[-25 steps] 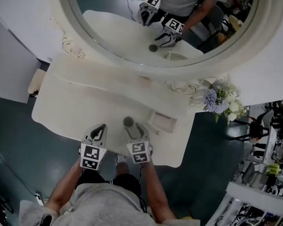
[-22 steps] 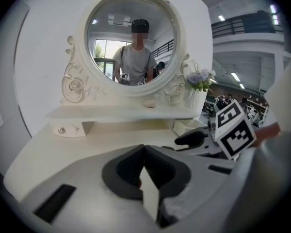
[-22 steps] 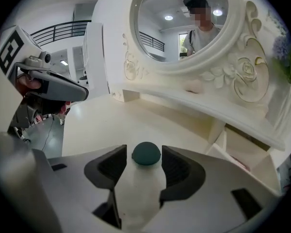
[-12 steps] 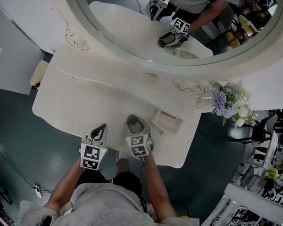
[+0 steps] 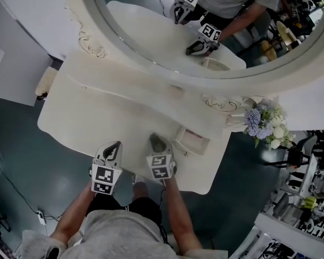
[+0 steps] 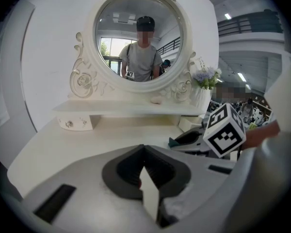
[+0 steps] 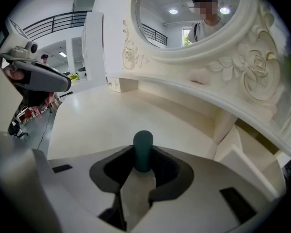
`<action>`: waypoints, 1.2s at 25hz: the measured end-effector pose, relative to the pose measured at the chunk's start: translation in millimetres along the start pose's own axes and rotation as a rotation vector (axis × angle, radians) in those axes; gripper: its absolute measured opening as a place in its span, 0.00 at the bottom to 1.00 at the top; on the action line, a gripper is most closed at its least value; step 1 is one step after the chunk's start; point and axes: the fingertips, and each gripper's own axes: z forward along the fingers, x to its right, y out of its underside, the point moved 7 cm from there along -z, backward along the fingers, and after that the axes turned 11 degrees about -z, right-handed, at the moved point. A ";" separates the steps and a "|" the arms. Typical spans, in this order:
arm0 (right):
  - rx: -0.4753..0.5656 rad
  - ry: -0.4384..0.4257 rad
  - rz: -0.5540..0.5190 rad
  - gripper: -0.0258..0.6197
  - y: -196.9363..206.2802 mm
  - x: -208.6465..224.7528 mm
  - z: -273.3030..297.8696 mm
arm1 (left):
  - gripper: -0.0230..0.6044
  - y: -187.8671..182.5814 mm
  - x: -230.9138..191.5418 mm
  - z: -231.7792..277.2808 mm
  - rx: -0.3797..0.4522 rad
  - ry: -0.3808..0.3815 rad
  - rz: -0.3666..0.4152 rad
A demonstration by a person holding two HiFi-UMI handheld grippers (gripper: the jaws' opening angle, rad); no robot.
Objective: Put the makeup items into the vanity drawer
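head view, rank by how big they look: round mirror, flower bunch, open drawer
1. Round white-framed mirror
2. Purple and white flower bunch
3. Small open white drawer, only slightly smaller, so the last two are unsure.

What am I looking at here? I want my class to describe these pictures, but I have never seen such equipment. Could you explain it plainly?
There is no robot here: a person holds a hand-held gripper in each hand. The head view comes from a camera on the person's head, looking down at a white vanity table with a round mirror, an open drawer at its right and flowers beyond. The other two views come from cameras riding on the grippers, each looking along its own jaws. The left gripper has its jaws together with nothing between them. The right gripper has just been closing its jaws on an upright dark green tube, which they now grip. The marked cubes are simply parts of the grippers.
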 end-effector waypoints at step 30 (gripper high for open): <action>0.169 0.334 0.178 0.15 0.3 82.4 -132.0 | 0.04 -79.4 85.3 17.7 0.111 0.211 0.189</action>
